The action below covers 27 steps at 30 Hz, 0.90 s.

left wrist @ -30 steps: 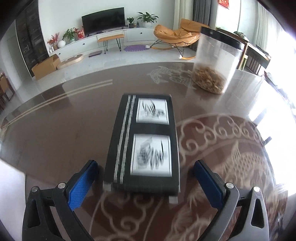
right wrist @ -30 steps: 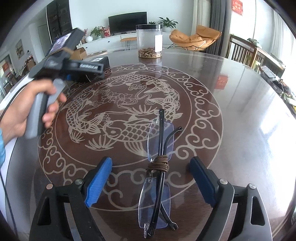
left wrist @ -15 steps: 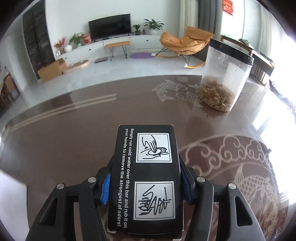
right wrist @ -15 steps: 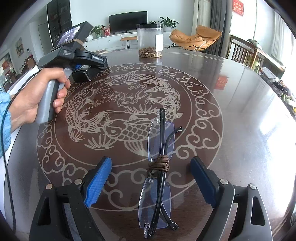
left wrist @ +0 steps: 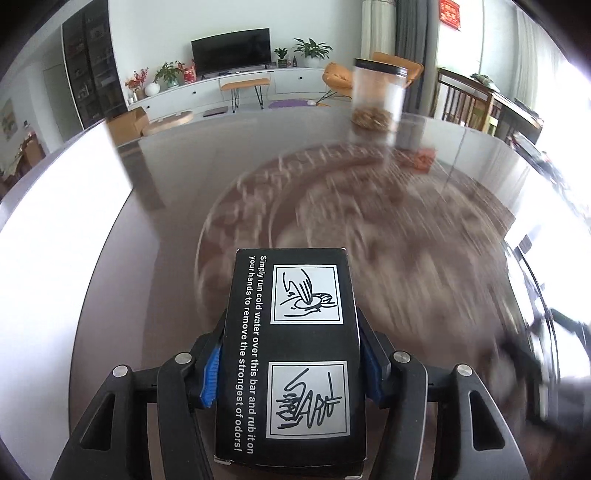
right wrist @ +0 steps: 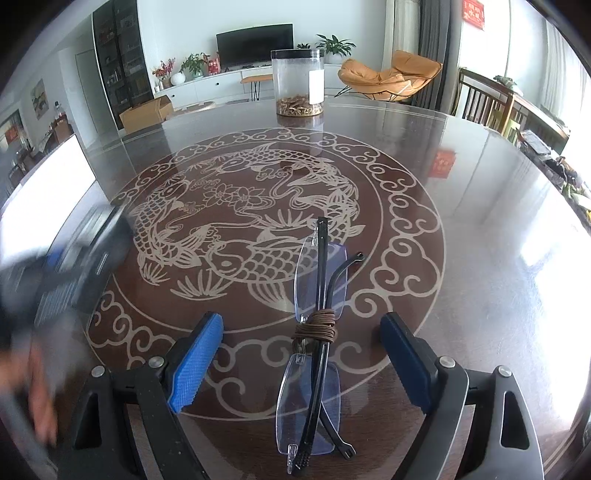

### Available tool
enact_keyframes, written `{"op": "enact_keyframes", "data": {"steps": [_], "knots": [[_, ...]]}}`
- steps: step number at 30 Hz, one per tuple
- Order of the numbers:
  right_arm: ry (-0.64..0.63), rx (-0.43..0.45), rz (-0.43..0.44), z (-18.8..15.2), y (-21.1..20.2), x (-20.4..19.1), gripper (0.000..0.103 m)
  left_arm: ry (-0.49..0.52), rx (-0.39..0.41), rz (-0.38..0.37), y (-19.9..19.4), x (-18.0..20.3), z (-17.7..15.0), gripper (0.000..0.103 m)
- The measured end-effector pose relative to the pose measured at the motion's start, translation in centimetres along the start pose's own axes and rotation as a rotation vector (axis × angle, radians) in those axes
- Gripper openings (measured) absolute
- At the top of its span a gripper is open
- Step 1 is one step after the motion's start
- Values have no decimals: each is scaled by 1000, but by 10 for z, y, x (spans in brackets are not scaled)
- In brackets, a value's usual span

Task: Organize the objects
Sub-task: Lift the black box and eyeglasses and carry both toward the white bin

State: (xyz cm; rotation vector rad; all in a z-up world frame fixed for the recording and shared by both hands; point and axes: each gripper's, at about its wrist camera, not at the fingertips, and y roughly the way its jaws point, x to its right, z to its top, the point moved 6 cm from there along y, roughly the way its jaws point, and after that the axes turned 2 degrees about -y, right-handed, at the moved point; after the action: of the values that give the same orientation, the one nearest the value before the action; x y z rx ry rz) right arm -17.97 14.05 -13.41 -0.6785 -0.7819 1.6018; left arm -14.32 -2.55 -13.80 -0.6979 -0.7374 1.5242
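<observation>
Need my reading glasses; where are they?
In the right wrist view, the glasses lie folded on the table, between the open right gripper fingers.

The black box bears white print along its left side: "Simply run cold water over this bar and rub it on your hands to remove the strongest of odors!" Beside the print sit two framed line drawings, unlettered. A red sign high on the wall carries gold characters, seemingly Chinese, too small to read. The jar's white label looks blank.
</observation>
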Motion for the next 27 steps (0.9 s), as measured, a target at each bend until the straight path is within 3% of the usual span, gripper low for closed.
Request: {"op": "enact_keyframes", "data": {"steps": [2, 5, 8, 15, 17, 20, 23, 27], "knots": [[8, 2, 3, 0, 0, 2, 87, 7, 1, -4, -18, 1, -24, 60], [11, 3, 1, 0, 0, 2, 87, 6, 0, -6, -26, -2, -34, 61], [12, 3, 2, -1, 0, 3, 87, -40, -17, 11, -22, -14, -33, 78], [18, 6, 9, -2, 1, 2, 87, -28, -34, 2, -20, -15, -31, 89], [18, 6, 9, -2, 1, 3, 87, -18, -52, -5, -17, -12, -30, 103], [28, 12, 23, -2, 1, 4, 87, -14, -62, -15, -17, -10, -31, 103], [70, 45, 94, -2, -5, 10, 87, -13, -64, -15, -18, -10, -31, 103], [193, 104, 253, -9, -18, 27, 87, -7, -70, -25, -19, -11, -32, 103]]}}
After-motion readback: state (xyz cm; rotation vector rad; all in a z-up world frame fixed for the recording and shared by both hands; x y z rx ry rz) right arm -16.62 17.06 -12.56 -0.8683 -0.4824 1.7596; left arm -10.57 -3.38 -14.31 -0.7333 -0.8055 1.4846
